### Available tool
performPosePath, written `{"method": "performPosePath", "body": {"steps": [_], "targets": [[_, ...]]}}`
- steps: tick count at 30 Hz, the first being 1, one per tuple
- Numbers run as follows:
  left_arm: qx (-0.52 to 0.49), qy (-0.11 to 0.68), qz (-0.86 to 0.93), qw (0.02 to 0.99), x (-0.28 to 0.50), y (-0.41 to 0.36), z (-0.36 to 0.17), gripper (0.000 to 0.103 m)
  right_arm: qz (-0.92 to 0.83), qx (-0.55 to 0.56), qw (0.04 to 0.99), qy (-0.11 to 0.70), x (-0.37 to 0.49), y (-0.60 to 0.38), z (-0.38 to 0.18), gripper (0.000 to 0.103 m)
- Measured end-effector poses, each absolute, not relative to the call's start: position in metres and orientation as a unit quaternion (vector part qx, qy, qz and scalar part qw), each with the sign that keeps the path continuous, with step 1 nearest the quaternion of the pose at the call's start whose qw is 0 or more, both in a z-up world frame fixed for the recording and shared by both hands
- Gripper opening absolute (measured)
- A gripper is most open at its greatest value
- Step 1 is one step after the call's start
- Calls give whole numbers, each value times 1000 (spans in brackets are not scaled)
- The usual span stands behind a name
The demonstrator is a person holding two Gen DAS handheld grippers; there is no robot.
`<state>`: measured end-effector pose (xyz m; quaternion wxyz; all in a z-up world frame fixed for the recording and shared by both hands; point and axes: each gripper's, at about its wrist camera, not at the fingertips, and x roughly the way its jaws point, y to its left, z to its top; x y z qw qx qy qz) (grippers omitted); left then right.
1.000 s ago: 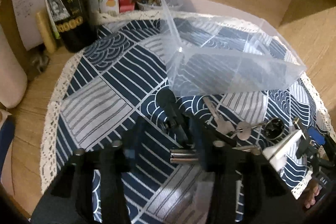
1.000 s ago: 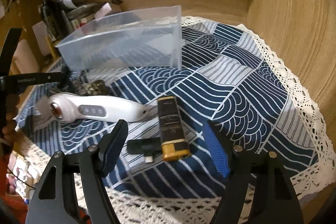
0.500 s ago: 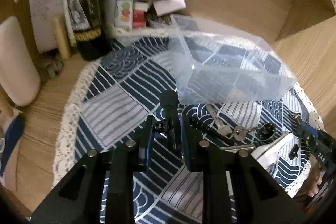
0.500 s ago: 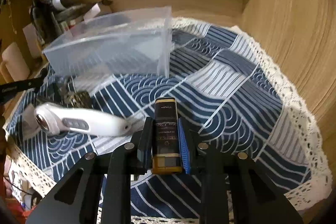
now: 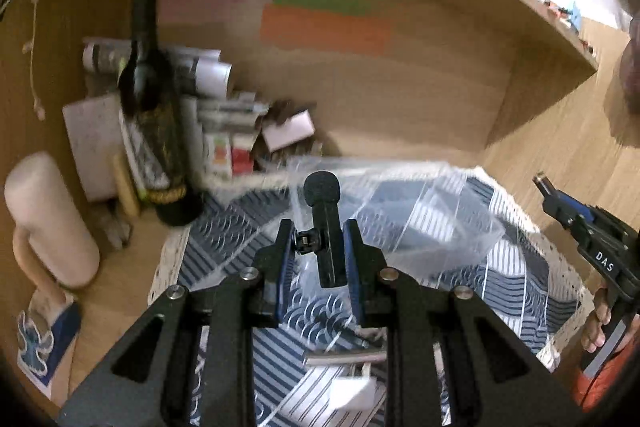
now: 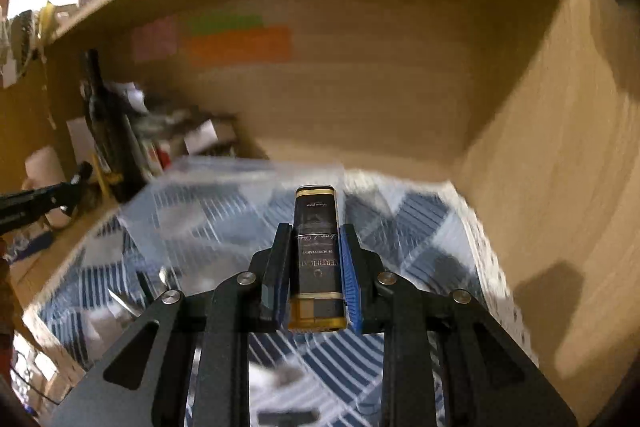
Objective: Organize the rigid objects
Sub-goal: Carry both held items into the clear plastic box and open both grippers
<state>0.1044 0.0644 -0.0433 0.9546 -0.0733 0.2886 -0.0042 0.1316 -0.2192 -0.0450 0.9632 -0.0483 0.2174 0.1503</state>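
My left gripper (image 5: 319, 247) is shut on a small black microphone (image 5: 325, 227) with a foam head, held up above the blue patterned cloth (image 5: 240, 251). My right gripper (image 6: 314, 259) is shut on a black and gold lighter (image 6: 316, 251), also lifted off the cloth (image 6: 420, 227). A clear plastic bin (image 5: 420, 211) stands on the cloth just beyond both grippers; it also shows in the right wrist view (image 6: 224, 203). The right gripper shows at the right edge of the left wrist view (image 5: 576, 219), and the left gripper at the left edge of the right wrist view (image 6: 48, 195).
A dark wine bottle (image 5: 154, 115), boxes and papers (image 5: 248, 135) crowd the back left corner. A white mug (image 5: 48, 223) stands at the left. A metal bar (image 5: 344, 357) and a white device (image 5: 352, 393) lie on the cloth below. Wooden walls enclose back and right.
Both grippers closed, the left on the microphone and the right on the lighter, then rose off the cloth and tilted up toward the bin.
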Motion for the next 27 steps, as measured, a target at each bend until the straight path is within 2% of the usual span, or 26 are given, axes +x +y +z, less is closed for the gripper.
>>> {"method": "performPosePath", "body": {"steps": [9,18,27], "targets": [[-70,296,-21,952,147,45,-39,23,170,-55,961,211,172,-181,-32,21],[-50,372,-34,926,204,33,-76,23,184,-64,939,283,232,-158,-59,21],[-40,446,-61,892,241,20,-119,23,202,-110,897,377,269,-139,-110,21]]}}
